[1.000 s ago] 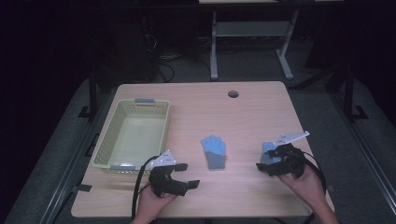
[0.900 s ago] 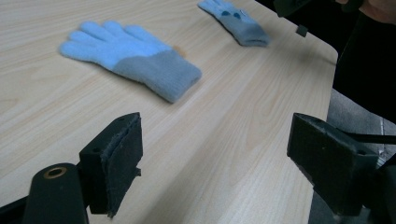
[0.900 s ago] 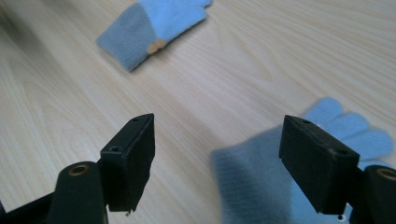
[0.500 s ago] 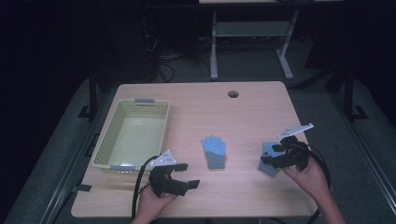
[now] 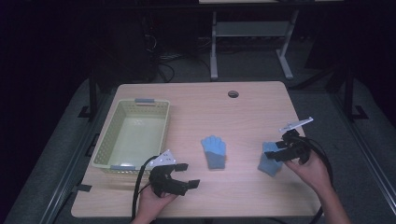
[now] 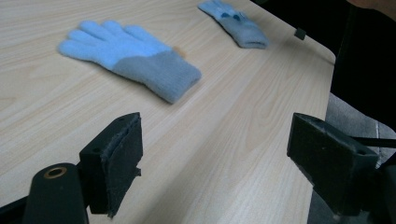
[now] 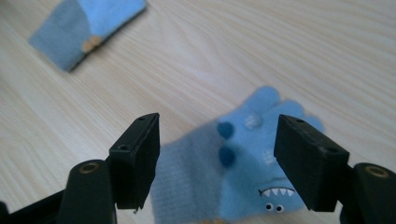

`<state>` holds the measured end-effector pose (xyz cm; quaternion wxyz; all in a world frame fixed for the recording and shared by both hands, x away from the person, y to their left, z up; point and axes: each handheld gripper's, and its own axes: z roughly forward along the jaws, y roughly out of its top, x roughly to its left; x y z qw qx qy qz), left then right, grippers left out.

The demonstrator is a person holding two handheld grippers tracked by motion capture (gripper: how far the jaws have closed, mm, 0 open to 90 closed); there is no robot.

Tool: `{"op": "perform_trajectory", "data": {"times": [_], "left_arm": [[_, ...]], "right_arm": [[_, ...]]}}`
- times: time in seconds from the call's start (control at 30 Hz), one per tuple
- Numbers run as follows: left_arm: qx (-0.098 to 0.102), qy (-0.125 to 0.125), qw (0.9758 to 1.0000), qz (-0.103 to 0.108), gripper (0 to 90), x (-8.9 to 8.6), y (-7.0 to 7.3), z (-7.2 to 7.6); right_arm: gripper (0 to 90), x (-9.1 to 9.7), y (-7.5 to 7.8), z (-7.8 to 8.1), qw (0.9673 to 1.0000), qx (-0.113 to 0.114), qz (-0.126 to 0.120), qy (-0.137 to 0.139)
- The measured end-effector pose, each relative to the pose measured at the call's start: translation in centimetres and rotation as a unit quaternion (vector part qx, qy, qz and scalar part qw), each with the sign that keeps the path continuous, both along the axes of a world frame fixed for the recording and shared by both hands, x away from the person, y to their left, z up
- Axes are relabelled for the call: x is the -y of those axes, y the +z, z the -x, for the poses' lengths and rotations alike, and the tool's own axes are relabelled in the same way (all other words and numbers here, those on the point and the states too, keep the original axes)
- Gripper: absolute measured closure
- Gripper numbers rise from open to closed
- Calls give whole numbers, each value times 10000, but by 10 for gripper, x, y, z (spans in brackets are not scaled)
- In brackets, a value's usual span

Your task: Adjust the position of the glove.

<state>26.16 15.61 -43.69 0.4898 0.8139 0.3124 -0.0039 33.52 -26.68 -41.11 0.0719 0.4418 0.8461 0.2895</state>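
Note:
Two light-blue knit gloves with grey cuffs lie flat on the wooden table [image 5: 252, 107]. The plain glove [image 5: 214, 151] [image 6: 130, 58] [image 7: 86, 28] is at the middle. The glove with a small monster face [image 5: 269, 159] [image 7: 238, 163] [image 6: 236, 23] lies at the right. My right gripper [image 5: 276, 153] [image 7: 217, 154] hovers right over this glove, jaws astride it and just closing a little, pads not touching it. My left gripper [image 5: 187, 175] [image 6: 215, 154] rests near the front edge, open and holding nothing, pointing toward the plain glove.
A pale green plastic basket [image 5: 108, 150] stands at the left of the table, with nothing inside it. A round cable hole [image 5: 233, 94] sits near the far edge. Bare tabletop lies between the basket and the gloves. Dark floor and a desk frame lie beyond.
My right gripper has moved left, from beside the monster-face glove to over it. The left gripper and both gloves have stayed put.

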Motion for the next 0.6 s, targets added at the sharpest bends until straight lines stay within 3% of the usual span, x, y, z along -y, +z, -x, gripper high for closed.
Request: {"op": "perform_trajectory", "data": {"times": [0.6], "left_arm": [[8, -47, 10000, -48, 180, 2, -1, 0]], "right_arm": [[372, 14, -24, -10, 9987, -352, 209, -293]]}}
